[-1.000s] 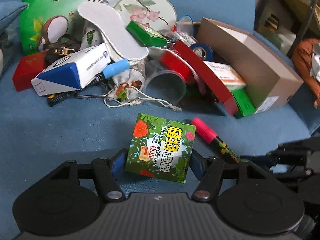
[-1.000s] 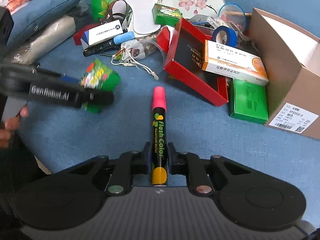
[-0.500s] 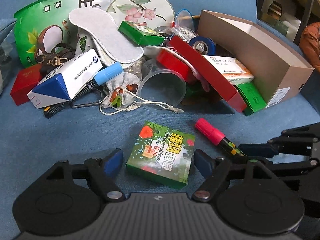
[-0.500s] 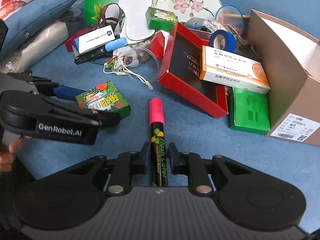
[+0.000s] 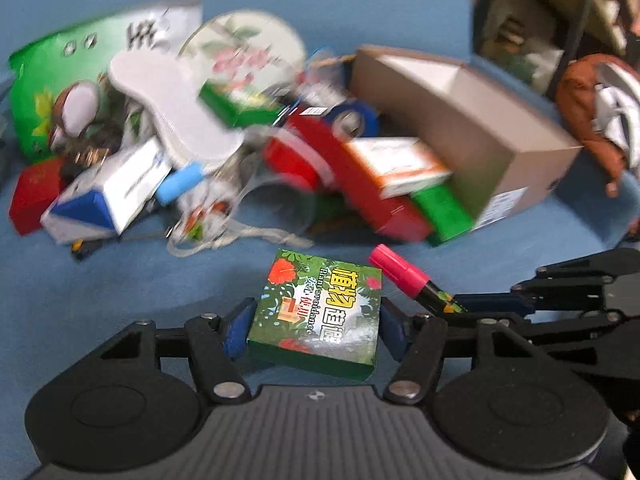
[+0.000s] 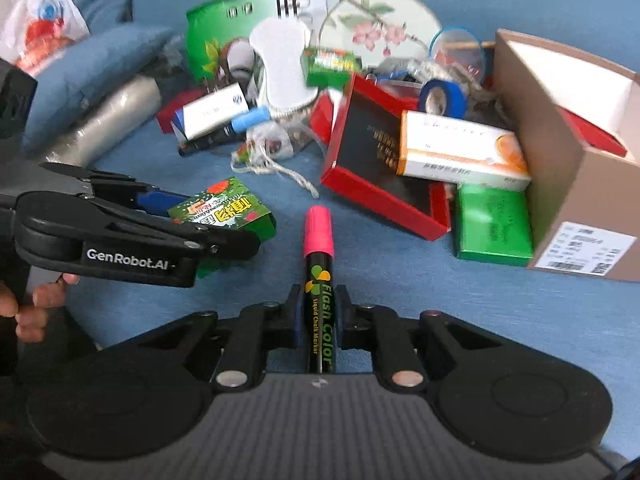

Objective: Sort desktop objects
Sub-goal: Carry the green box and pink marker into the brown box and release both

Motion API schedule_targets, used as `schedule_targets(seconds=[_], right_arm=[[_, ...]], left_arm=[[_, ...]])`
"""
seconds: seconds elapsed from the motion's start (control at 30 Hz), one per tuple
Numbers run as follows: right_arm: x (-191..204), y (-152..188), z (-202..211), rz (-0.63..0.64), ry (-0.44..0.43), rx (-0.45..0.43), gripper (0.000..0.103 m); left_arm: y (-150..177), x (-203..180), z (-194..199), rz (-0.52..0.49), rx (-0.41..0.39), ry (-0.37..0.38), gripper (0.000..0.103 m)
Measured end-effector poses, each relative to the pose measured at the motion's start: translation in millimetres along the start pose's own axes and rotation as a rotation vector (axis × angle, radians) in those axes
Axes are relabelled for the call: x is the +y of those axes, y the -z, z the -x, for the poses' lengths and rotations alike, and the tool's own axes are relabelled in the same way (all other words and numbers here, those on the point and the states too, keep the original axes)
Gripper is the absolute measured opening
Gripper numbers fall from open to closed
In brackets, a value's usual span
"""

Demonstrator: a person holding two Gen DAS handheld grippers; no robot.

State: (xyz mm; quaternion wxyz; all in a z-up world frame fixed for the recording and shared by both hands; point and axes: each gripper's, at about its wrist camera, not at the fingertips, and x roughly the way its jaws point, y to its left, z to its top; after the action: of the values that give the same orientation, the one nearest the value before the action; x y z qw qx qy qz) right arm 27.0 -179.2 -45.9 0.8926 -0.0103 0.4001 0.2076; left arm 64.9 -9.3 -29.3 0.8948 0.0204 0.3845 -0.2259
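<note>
My left gripper (image 5: 314,322) is shut on a green floral box (image 5: 318,312), its blue pads against both sides; the box also shows in the right wrist view (image 6: 224,212), held by the left gripper (image 6: 224,236) just above the blue surface. My right gripper (image 6: 319,312) is shut on a black chalk marker with a pink cap (image 6: 319,264). The marker also shows in the left wrist view (image 5: 404,276), right of the floral box.
A pile lies beyond: open red box (image 6: 384,176), white and orange box (image 6: 460,152), green box (image 6: 494,228), brown carton (image 6: 576,184), blue tape roll (image 6: 442,98), white insole (image 6: 282,64), floral round tin (image 6: 380,26), green bag (image 6: 236,32), drawstring pouch (image 6: 272,148).
My left gripper, open around the floral box half a second ago, has closed on it again and lifted it. The right gripper keeps hold of the marker and has shifted a little.
</note>
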Motion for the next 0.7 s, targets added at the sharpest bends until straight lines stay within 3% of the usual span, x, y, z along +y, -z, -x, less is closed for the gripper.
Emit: schedule_targets(seconds=[0.17,0.27,0.57,0.7], right_arm=[[-19.9,-7.8,44.9,-0.061,-0.031,-0.108,0.013],[-37.9,-18.8,66.5,-0.083,-0.006,-0.177,0.013],[-114.4,-62.3,117.5,-0.089,0.218,-0.316,0.013],[-158.4,-82.8,118.4,-0.104,0.333,-0.354,0.013]], left_arm=[[-22.9,-23.3,25.3,-0.02,-0.075,0.11,0.066],[-43.9,-36.2,29.1,-0.028,-0.108,0.145,0.066],[-124.8,-89.5,13.0,-0.023,-0.202,0.213,0.066],[-163.0,-116.6,-19.9,0.009,-0.187,0.274,0.067]])
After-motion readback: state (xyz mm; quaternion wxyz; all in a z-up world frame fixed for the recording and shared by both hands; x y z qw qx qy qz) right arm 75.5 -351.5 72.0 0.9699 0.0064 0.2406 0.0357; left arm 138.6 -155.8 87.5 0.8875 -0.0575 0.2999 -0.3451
